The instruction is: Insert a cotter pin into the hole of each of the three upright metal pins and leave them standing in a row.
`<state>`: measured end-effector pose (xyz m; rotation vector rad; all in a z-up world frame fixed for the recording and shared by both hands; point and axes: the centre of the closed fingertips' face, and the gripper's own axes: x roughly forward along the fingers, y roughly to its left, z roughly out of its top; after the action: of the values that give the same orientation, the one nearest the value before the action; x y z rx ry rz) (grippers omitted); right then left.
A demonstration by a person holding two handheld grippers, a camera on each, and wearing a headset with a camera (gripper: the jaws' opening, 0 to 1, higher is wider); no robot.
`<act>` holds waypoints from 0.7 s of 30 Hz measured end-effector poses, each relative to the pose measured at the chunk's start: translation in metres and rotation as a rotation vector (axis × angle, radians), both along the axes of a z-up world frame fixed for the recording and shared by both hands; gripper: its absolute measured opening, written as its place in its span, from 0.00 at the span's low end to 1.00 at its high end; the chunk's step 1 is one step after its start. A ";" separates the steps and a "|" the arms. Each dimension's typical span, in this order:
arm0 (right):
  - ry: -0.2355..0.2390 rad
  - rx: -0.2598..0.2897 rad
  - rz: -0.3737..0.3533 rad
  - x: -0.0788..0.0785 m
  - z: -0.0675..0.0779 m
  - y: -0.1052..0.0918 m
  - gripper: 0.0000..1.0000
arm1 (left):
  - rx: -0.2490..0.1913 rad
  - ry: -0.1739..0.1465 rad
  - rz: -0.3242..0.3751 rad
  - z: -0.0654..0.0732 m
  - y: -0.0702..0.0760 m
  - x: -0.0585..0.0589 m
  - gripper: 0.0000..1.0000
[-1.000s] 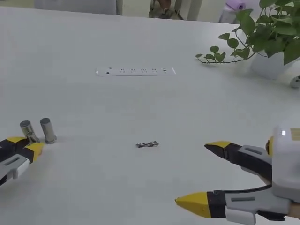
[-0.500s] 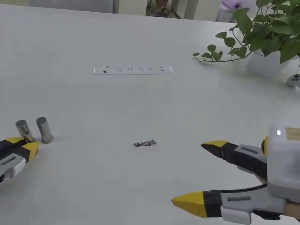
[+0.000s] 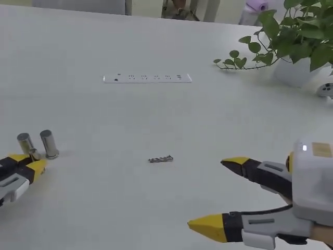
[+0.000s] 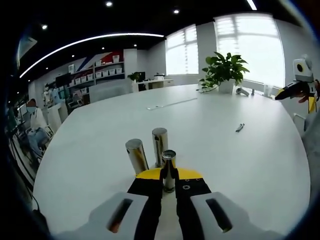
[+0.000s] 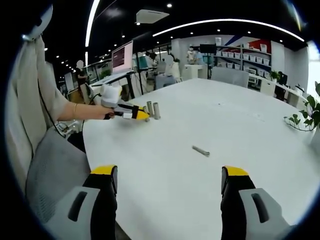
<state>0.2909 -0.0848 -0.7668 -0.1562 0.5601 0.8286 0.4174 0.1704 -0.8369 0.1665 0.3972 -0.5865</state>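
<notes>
My left gripper (image 4: 169, 177) is shut on the base of a short upright metal pin (image 4: 168, 167). Two more metal pins (image 4: 136, 155) (image 4: 159, 144) stand just beyond it, close together. In the head view the left gripper (image 3: 30, 161) is at the table's left edge, and the two free pins (image 3: 23, 141) (image 3: 48, 144) stand behind it. A small bundle of cotter pins (image 3: 160, 159) lies mid-table, also seen as cotter pins (image 5: 201, 150) in the right gripper view. My right gripper (image 3: 210, 194) (image 5: 169, 175) hovers open at the near right, well short of them, with nothing between its jaws.
A white power strip (image 3: 147, 78) lies farther back on the white table (image 3: 104, 114). A potted plant (image 3: 294, 39) stands at the far right corner. A chair back (image 5: 50, 165) is near the table's left side in the right gripper view.
The right gripper has drifted slightly left, still open. The left gripper stays shut on its pin beside the other two. The camera has shifted a little.
</notes>
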 end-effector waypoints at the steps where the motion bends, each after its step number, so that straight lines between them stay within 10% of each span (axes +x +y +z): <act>1: 0.001 -0.001 0.002 0.000 0.000 0.001 0.87 | -0.006 0.004 -0.006 0.000 -0.002 -0.002 0.07; 21: 0.005 -0.006 0.016 -0.006 -0.002 0.006 0.87 | -0.031 0.008 -0.107 0.012 -0.043 -0.037 0.07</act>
<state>0.2851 -0.0793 -0.7690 -0.1641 0.5664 0.8432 0.3803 0.1272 -0.8250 0.1561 0.3888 -0.6987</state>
